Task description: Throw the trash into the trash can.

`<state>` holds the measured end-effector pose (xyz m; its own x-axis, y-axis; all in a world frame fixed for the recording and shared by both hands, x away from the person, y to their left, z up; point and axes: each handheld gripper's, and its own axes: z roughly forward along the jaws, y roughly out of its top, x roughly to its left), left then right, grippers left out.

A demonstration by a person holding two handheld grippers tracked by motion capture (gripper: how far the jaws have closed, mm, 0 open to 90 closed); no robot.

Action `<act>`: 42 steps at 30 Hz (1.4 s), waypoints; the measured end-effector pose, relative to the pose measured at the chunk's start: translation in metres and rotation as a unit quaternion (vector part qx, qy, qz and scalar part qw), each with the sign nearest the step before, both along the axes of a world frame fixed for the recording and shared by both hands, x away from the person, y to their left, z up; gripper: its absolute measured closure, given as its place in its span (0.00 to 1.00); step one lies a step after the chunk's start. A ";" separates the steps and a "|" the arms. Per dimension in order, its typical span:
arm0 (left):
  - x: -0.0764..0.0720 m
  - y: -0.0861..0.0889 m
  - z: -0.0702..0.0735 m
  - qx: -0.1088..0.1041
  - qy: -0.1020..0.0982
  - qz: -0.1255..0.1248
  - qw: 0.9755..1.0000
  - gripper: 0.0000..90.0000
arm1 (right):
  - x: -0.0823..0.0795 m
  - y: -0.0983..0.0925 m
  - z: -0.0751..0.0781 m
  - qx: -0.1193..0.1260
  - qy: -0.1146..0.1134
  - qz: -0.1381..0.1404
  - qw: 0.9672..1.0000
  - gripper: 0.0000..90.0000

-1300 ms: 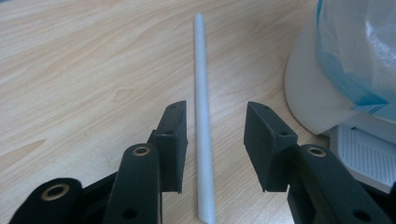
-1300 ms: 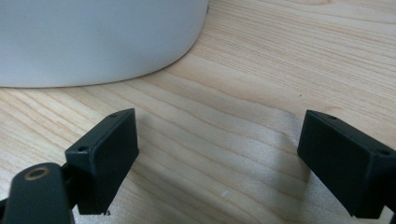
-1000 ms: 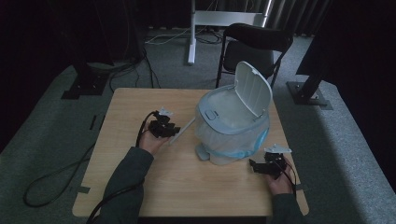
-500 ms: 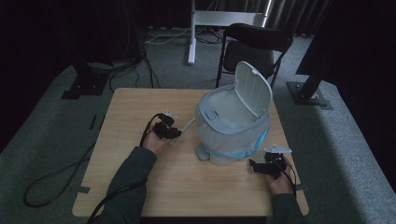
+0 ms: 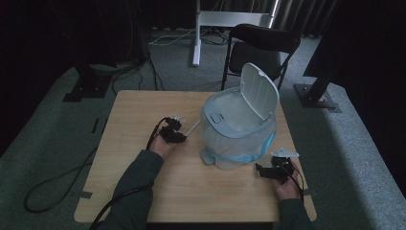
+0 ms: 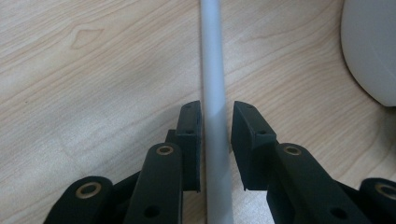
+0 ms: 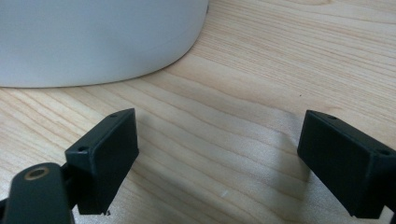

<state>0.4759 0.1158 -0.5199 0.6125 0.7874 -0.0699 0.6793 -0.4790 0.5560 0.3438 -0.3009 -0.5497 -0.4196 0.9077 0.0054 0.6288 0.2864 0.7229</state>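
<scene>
A white lidded bin (image 5: 239,129) stands on the wooden table (image 5: 139,105), its flip lid (image 5: 261,93) raised. A thin pale rod (image 5: 192,128) lies on the table, running from my left gripper (image 5: 179,136) toward the bin. In the left gripper view the rod (image 6: 212,70) runs straight between the jaws of the left gripper (image 6: 216,140), which have just been closing. The pads stand close on either side of it with thin gaps showing. My right gripper (image 5: 261,170) rests low at the bin's right front. Its jaws (image 7: 219,154) are wide open over bare wood, with the bin wall (image 7: 93,37) just ahead.
A blue-edged liner (image 5: 265,146) hangs around the bin's lower body. A black chair (image 5: 263,40) stands behind the table's far edge. A cable (image 5: 52,187) loops on the floor at the left. The bin's side (image 6: 371,46) lies to the right of the rod.
My left hand has edged toward the bin and lower, along the rod. The right hand and the bin have stayed put.
</scene>
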 end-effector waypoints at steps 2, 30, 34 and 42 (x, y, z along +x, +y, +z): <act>0.001 -0.001 0.000 0.001 0.001 0.001 1.000 0.82 | 0.000 0.000 0.000 0.000 0.000 0.000 1.000 0.13; 0.001 -0.004 -0.001 -0.001 0.000 0.004 1.000 0.88 | 0.000 0.000 0.000 0.000 0.000 0.000 1.000 0.13; 0.000 0.001 0.000 -0.004 -0.004 0.007 1.000 0.88 | 0.000 0.000 0.000 0.000 0.000 0.000 1.000 0.13; -0.004 0.010 0.009 -0.021 -0.018 0.013 1.000 0.88 | 0.000 0.000 0.000 0.000 0.000 0.000 1.000 0.13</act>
